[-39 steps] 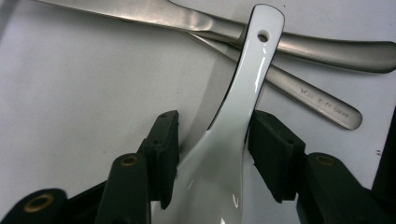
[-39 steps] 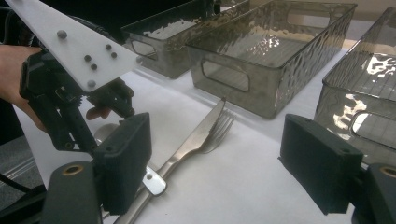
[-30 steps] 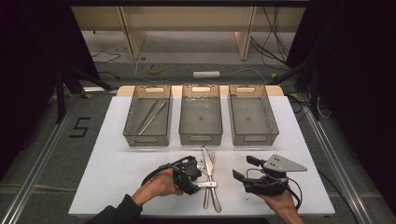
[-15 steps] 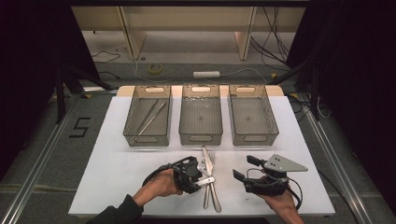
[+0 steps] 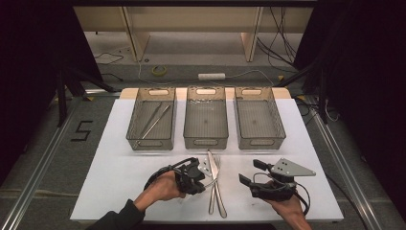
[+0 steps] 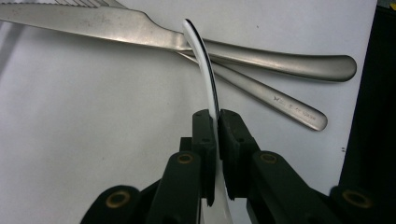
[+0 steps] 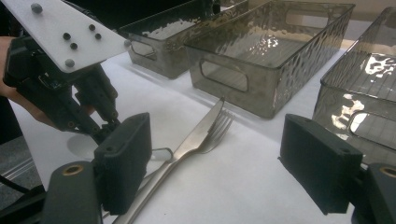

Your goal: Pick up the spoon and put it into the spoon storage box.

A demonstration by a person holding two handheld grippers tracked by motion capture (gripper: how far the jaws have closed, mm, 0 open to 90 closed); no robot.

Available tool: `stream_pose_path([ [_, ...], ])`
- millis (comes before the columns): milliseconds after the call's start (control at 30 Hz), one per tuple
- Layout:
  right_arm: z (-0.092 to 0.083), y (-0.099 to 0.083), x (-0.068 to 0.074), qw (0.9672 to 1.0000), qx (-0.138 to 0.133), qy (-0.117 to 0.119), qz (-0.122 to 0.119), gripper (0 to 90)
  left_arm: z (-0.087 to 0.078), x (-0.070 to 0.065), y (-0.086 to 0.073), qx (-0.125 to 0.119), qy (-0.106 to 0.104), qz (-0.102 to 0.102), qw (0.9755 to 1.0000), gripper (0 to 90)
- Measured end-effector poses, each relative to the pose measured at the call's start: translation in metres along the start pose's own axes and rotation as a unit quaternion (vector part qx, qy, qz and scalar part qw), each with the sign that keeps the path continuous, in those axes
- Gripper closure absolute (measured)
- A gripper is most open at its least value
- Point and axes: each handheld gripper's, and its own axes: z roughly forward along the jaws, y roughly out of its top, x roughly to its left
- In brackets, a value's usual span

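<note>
On the white counter (image 5: pixel 110 167), three clear bins stand in a row at the far side. The left bin (image 5: pixel 151 143) holds two long metal sticks (image 5: pixel 153 120), laid slantwise. In front of it, near the counter's near edge, the left hand (image 5: pixel 160 189) holds the left tool (image 5: pixel 203 178). Its jaws have just been closing and now pinch narrow on a thin, curved white piece (image 6: pixel 203 60); what kind of piece it is I cannot tell. The piece rises from the jaws and arches over the handles of the cutlery. Just right of this tool a knife (image 5: pixel 213 167) and a fork (image 5: pixel 218 191) lie together on the counter, in front of the middle bin (image 5: pixel 206 143), with blade and tines pointing at it and their handles crossing. Right of them the right tool (image 5: pixel 253 172) sits in the right hand (image 5: pixel 287 208), its jaws wide apart and aimed at the cutlery. The right bin (image 5: pixel 261 142) stands beyond it.
</note>
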Motion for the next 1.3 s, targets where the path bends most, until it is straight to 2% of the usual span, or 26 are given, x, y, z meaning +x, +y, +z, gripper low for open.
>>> stream_pose_path([
  [67, 0.000, 0.000, 0.000, 1.0000, 0.000, 0.000, 0.001, 25.9, 0.000, 0.000, 0.000, 0.002, 0.003, 0.001, 1.0000, 84.5],
  [200, 0.000, 0.000, 0.000, 1.0000, -0.001, 0.000, 0.001, 25.9, -0.006, 0.000, 0.001, -0.009, 0.006, 0.000, 0.9999, 84.6],
  [500, 0.000, 0.000, 0.000, 1.0000, 0.000, 0.000, 0.001, 25.9, -0.023, 0.007, -0.001, -0.052, 0.019, -0.020, 0.9983, 84.7],
  [533, 0.000, 0.000, 0.000, 1.0000, 0.000, 0.000, 0.001, 25.9, -0.027, 0.010, -0.001, -0.063, 0.023, -0.030, 0.9973, 84.7],
  [700, 0.000, 0.000, -0.001, 1.0000, 0.000, 0.000, 0.002, 25.9, -0.038, 0.018, -0.003, -0.093, 0.036, -0.050, 0.9938, 84.7],
  [933, 0.000, 0.000, -0.001, 1.0000, 0.001, -0.002, 0.003, 25.9, -0.053, 0.032, -0.002, -0.129, 0.058, -0.074, 0.9871, 84.7],
  [1000, 0.000, 0.000, -0.001, 1.0000, 0.001, -0.002, 0.004, 25.9, -0.056, 0.034, -0.002, -0.132, 0.060, -0.075, 0.9866, 84.7],
  [1233, 0.000, -0.001, -0.001, 1.0000, 0.002, -0.002, 0.005, 25.9, -0.071, 0.046, 0.000, -0.163, 0.079, -0.092, 0.9792, 84.7],
  [1300, 0.000, -0.001, -0.001, 1.0000, 0.001, -0.002, 0.004, 25.9, -0.075, 0.053, 0.000, -0.174, 0.088, -0.103, 0.9755, 84.7],
])
